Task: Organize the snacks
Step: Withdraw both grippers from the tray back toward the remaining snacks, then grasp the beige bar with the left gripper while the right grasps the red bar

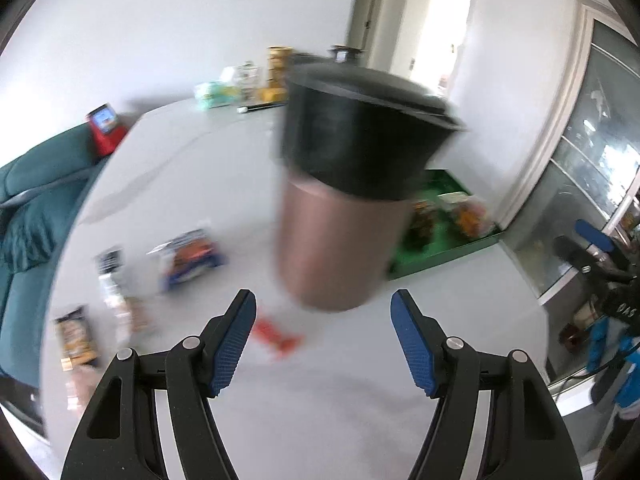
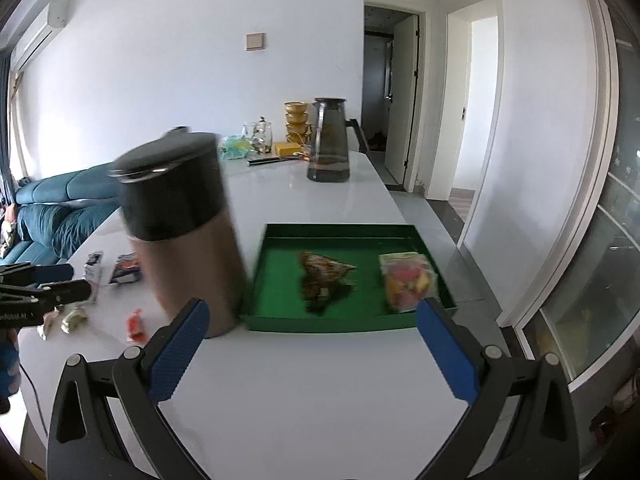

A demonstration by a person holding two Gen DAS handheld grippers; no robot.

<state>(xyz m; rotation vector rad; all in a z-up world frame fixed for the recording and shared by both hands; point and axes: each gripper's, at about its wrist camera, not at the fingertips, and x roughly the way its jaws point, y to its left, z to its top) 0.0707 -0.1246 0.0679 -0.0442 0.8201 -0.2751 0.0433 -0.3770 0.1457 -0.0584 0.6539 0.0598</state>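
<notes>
Tray (image 2: 256,276) left wall beside tumbler (image 2: 188,240) | left gripper (image 1: 324,304) wide, empty | right gripper (image 2: 314,314) wide (packets probably two, blurred)

A white table (image 2: 320,380) is carrying a green tray (image 2: 336,322); just left of it a copper tumbler (image 2: 192,256) is standing, with snack packets (image 2: 128,268) lying farther left.

2 snack packets (image 2: 326,280) lie in the green tray (image 2: 276,280); others (image 2: 128,268) beside it.
</notes>
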